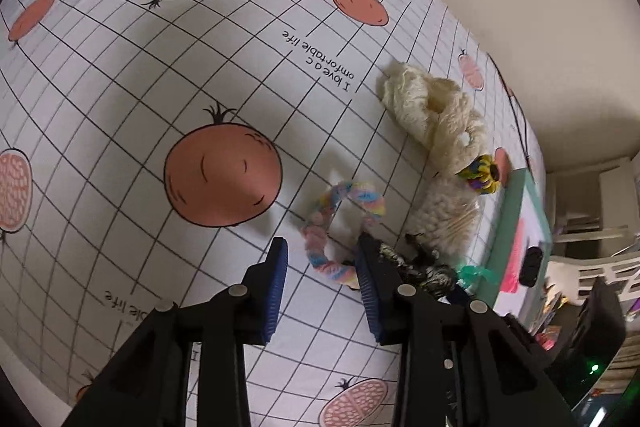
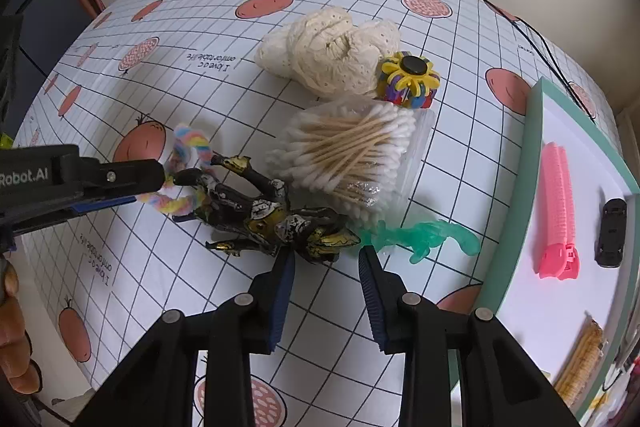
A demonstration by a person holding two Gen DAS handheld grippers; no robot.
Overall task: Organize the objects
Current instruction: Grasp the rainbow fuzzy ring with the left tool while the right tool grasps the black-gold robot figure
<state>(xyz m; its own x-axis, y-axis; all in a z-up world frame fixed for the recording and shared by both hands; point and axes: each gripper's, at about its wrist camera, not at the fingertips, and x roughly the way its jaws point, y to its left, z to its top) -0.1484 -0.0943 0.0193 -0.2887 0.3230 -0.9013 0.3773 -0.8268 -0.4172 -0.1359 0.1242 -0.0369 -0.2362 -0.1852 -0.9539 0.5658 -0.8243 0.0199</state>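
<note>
Right wrist view: toward the worktop's (image 2: 120, 267) right edge sits the tray (image 2: 536, 131); left of it, mid-worktop, lie the cotton-swab bag (image 2: 344, 155), light and crinkly, then the rigid, spiky dark figure (image 2: 264, 219), best pinched across its torso. The right tool (image 2: 326, 263) hangs open over it. The left tool (image 1: 322, 251) gapes around the soft, squashy pastel loop (image 1: 340, 227).

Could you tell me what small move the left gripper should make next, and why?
Probably close: the left gripper is open with its fingers either side of the pastel scrunchie, which still lies on the tablecloth; the tray awaits.
</note>
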